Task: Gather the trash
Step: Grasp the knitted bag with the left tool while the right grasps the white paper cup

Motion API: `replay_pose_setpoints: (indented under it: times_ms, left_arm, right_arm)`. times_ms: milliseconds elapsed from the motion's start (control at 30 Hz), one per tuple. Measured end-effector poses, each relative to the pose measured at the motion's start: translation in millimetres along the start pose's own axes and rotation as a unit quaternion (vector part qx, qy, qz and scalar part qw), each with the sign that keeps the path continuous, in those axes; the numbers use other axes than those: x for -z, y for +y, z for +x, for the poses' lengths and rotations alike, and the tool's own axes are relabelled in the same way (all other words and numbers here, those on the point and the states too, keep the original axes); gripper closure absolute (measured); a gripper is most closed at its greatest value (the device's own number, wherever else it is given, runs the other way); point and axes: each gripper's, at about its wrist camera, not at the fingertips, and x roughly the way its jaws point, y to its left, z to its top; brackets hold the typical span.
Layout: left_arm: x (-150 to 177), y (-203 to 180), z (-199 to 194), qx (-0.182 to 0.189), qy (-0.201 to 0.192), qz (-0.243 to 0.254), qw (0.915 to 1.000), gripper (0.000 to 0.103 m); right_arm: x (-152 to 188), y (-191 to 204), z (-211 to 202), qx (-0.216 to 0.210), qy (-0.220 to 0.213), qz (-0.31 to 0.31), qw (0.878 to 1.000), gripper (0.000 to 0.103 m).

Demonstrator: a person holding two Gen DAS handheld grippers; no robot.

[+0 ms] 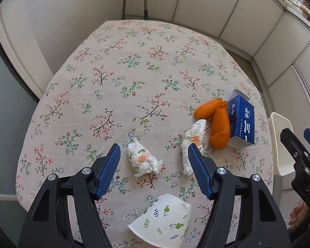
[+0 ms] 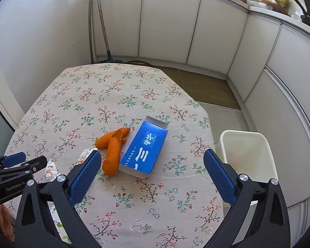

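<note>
Two sets of tongs are held above a desk draped in a floral cloth, both spread wide and pinching nothing. In the left wrist view, the left tongs are seen over a crumpled napkin, which lies between the blue pads; a second crumpled napkin lies at 3 o'clock from the first, just behind the right-hand pad. Orange peel is found at 2 o'clock, touching a blue carton lying flat beside it. A flattened paper cup with a leaf print rests at 6 o'clock, near the desk's close edge. In the right wrist view, the right tongs are held open over the carton — a white bin stands beyond the desk's edge at 3 o'clock.
</note>
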Motion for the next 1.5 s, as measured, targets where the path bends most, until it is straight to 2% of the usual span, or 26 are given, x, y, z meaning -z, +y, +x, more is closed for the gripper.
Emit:
replay_pose_setpoints:
  times_ms: [267,533,667,700,733,900,1067,1233,1400,1500]
  left_arm:
    - [7,32,40,0.01,0.083,-0.049,0.9953,0.038]
    - [6,42,62,0.034,0.104,-0.075,0.9911,0.041]
    - [3,39,71,0.038,0.106,-0.07,0.9912,0.051]
    - [2,36,72,0.035,0.104,-0.058,0.9923,0.057]
    - [1,33,73,0.04,0.107,-0.051,0.9921,0.07]
    - [2,31,70,0.048,0.109,-0.035,0.9922,0.072]
    - [0,36,39,0.042,0.073,-0.016,0.9963,0.072]
    - [-5,47,-16,0.027,0.004,0.001,0.9996,0.072]
    - [-8,61,-66,0.017,-0.062,0.008,0.9979,0.072]
    - [-11,73,-81,0.02,-0.082,-0.001,0.9964,0.072]
  right_arm:
    - [-1,28,7,-0.022,0.014,-0.013,1.0,0.007]
    - [1,44,14,-0.042,0.037,-0.025,0.998,0.007]
    - [5,41,19,-0.048,0.057,-0.019,0.997,0.007]
    - [7,40,21,-0.049,0.064,-0.017,0.997,0.007]
    - [8,39,23,-0.051,0.073,-0.015,0.996,0.007]
    - [18,44,32,-0.068,0.11,-0.021,0.991,0.007]
    - [32,67,34,-0.103,0.153,-0.036,0.982,0.007]
    - [57,97,38,-0.132,0.214,-0.034,0.967,0.007]
    - [80,122,39,-0.126,0.237,-0.028,0.963,0.007]
    - [90,132,40,-0.116,0.244,-0.03,0.962,0.007]
